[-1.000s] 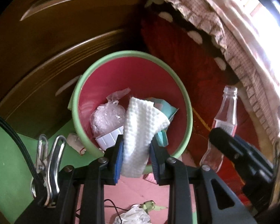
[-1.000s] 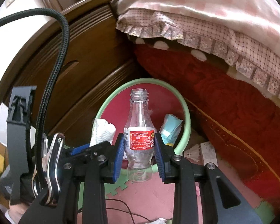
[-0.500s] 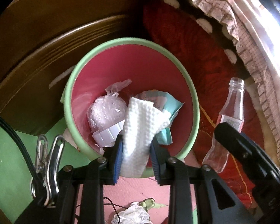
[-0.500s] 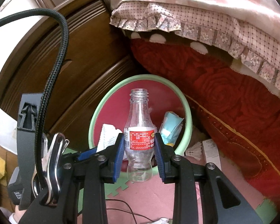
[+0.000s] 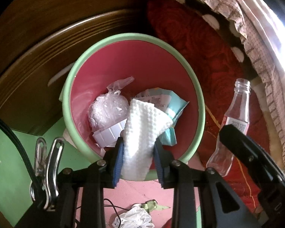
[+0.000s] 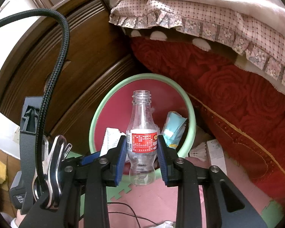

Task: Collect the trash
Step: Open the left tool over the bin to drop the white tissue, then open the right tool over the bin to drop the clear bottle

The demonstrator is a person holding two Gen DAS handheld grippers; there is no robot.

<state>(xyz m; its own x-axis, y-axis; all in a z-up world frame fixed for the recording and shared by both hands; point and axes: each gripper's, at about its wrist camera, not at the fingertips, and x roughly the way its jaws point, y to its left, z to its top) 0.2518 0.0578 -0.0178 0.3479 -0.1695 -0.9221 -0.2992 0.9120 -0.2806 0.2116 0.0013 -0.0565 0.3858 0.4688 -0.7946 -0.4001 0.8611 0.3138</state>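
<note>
A green-rimmed bin (image 5: 197,102) with a pink inside stands on the floor, holding a plastic bag (image 5: 108,110), a white cup and a blue wrapper (image 5: 175,106). My left gripper (image 5: 138,142) is shut on a white paper towel (image 5: 142,129), held over the bin's near rim. My right gripper (image 6: 142,141) is shut on a clear plastic bottle (image 6: 142,117) with a red label, upright, just in front of the bin (image 6: 191,117). The same bottle (image 5: 237,110) shows at the right in the left wrist view, beside the bin.
Dark wooden furniture (image 6: 81,57) rises behind the bin. A bed with a red blanket (image 6: 237,98) and frilled sheet lies to the right. On the foam mat floor lie a crumpled white bag (image 5: 133,217), a thin black cord (image 6: 123,205), a shuttlecock (image 6: 198,152) and a small box (image 6: 215,150).
My left gripper has sunk toward the bin with the paper towel, so the bin looks larger. The right gripper has kept the bottle almost still.
</note>
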